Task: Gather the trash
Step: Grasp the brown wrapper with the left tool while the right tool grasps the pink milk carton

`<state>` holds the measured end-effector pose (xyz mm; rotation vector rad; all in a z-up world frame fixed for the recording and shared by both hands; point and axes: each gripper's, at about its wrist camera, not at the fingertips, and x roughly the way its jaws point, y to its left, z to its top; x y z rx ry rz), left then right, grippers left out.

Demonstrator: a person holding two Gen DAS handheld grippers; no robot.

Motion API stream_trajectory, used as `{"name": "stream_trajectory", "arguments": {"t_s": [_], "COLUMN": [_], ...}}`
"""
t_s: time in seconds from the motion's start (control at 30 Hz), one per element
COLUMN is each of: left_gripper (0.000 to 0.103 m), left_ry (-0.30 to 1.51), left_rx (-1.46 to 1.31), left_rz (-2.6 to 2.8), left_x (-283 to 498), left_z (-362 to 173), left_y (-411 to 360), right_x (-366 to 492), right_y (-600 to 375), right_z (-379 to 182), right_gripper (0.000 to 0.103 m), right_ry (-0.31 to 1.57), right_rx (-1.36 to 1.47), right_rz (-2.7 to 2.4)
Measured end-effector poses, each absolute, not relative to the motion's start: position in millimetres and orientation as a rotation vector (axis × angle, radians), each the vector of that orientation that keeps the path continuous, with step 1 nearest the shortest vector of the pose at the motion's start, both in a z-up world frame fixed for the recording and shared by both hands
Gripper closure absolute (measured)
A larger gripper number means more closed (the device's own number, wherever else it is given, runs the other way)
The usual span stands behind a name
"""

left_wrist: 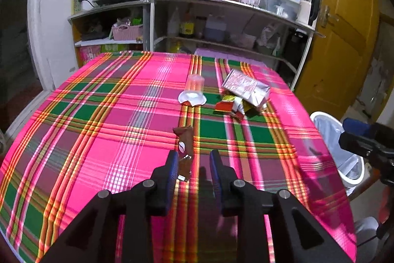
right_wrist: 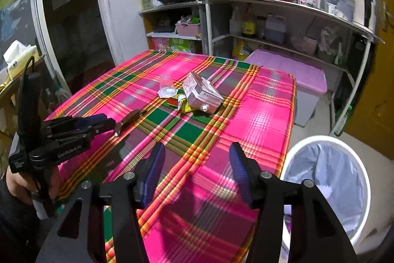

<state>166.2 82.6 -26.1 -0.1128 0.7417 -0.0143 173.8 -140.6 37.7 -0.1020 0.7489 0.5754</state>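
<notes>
A brown snack wrapper [left_wrist: 185, 144] lies flat on the plaid tablecloth [left_wrist: 98, 130]. My left gripper [left_wrist: 194, 162] stands open over its near end: the wrapper rests against the left finger and the right finger is clear of it. In the right wrist view the same gripper [right_wrist: 112, 125] reaches in from the left toward that wrapper [right_wrist: 135, 115]. Farther back lie a clear plastic cup with a white lid [left_wrist: 193, 90], a silvery carton [left_wrist: 245, 88] and crumpled colourful wrappers [left_wrist: 230, 108]. My right gripper [right_wrist: 198, 164] hangs open and empty above the table's near corner.
A white bin with a pale liner [right_wrist: 325, 189] stands on the floor off the table's right edge. Behind the table are shelves of bottles and pots [right_wrist: 270, 24], a pink storage box [right_wrist: 290, 70] and a yellow door [left_wrist: 344, 28]. A hand [right_wrist: 14, 179] holds the left gripper.
</notes>
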Motion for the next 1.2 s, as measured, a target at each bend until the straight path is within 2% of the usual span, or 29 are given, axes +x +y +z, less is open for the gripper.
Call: {"name": "stream_trajectory", "arguments": {"t_s": [0.43,1.13,1.17,1.2], "left_gripper": [0.077,0.079,0.079,0.079], "left_ry": [0.872,0.852,0.85,0.848], "left_rx": [-0.151,-0.214,-0.218,-0.221], "left_rz": [-0.007,-0.053,-0.056,-0.058], "left_x": [202,199,199,198], "left_z": [-52,-51,-51,-51], "left_y": [94,101,102,103], "right_x": [221,269,270,271], "right_y": [-95,-38,-38,-38], "right_z": [26,-12,-12,-11], "right_gripper": [0.04,0.04,0.041,0.048], "right_ry": [0.72,0.661,0.666,0.671], "right_rx": [-0.254,-0.622,-0.614,-0.601], "right_rz": [0.569,0.498,0.499,0.504]}}
